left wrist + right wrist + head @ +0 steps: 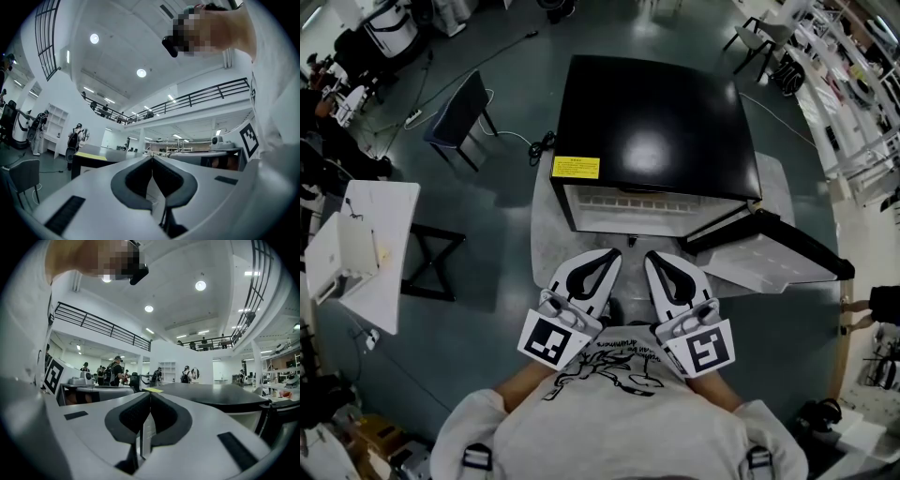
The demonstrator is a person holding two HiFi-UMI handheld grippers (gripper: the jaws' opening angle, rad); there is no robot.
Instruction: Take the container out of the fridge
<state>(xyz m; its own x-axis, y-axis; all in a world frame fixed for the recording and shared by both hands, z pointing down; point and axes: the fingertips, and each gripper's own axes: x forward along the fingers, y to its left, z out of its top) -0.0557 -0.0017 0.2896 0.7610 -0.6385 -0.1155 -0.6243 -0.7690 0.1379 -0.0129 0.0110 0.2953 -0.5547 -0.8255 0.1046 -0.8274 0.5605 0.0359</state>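
Container not discernible, fridge [656, 131] upper centre, door [769, 255] open at right, left gripper [612, 255] and right gripper [653, 255] lower centre before opening, both pressed together, empty.

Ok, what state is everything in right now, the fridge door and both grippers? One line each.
fridge door: open, swung out to the right in the head view.
left gripper: shut, nothing between its jaws.
right gripper: shut, nothing between its jaws.
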